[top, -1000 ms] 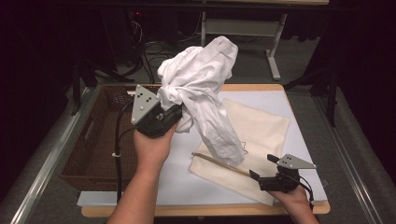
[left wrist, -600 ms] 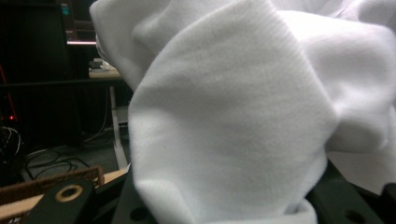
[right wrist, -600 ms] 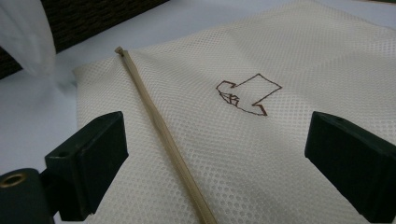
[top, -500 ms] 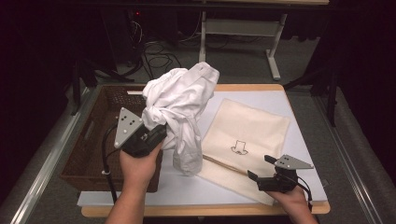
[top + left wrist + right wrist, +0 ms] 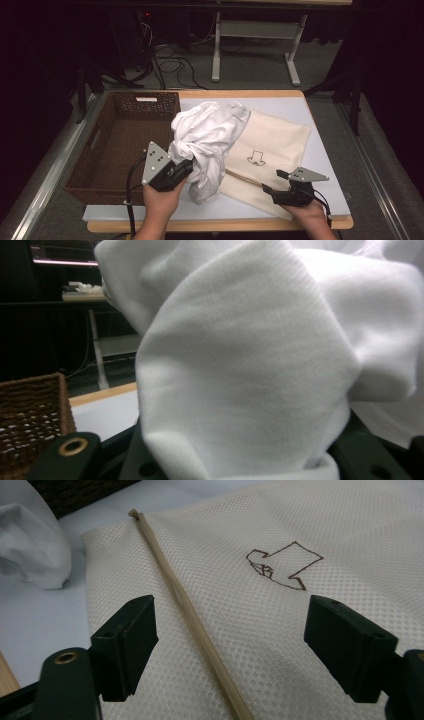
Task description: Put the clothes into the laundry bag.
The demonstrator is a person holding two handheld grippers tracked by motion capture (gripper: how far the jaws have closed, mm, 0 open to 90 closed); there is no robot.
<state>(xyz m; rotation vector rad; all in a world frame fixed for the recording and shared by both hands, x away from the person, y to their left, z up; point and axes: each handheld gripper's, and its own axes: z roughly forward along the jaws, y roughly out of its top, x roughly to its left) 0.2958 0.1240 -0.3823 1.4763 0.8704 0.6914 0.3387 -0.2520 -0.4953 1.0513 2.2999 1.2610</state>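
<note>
Basket (image 5: 107,150) of brown wicker sits at table's left with nothing visible inside — left gripper (image 5: 186,169) grips the bunched white garment (image 5: 210,137) just beside it, above the mesh bag (image 5: 270,150) — right gripper (image 5: 272,192), jaws apart and closing, hovers over the bag's zipper (image 5: 190,615).

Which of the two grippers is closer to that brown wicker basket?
Left. The left gripper, clamped on the white garment, sits right beside the basket, by its near right corner. The right gripper is farther right, over the cream mesh bag.
</note>
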